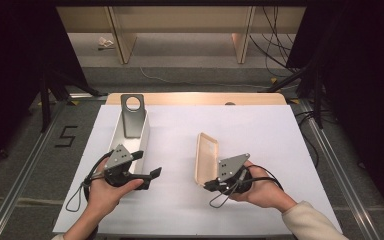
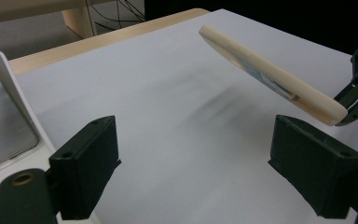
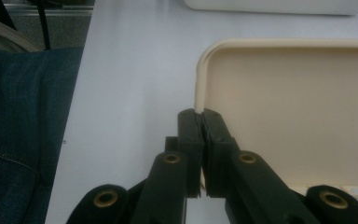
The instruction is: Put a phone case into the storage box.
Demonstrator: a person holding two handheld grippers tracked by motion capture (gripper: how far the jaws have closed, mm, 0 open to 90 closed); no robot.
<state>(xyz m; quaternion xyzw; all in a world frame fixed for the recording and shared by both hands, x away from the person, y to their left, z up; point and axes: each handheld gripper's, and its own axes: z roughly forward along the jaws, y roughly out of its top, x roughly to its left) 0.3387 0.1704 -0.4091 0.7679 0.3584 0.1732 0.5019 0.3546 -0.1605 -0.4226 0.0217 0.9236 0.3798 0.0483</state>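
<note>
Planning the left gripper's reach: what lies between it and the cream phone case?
Nothing: bare white table separates the open left gripper from the cream phone case, as the high view shows.

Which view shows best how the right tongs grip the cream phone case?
The right gripper view: the right tongs are shut on the rim of the cream phone case. The high view shows the whole case, tilted; the left gripper view shows its edge raised off the table.

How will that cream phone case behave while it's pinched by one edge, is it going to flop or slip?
The cream phone case probably stays stiff: in the left gripper view it juts out straight, off the table, held only at one end. It looks thin and hollow, so likely light. The right gripper grips just the rim, and the surface looks smooth, so it may pivot or slip if bumped.
</note>
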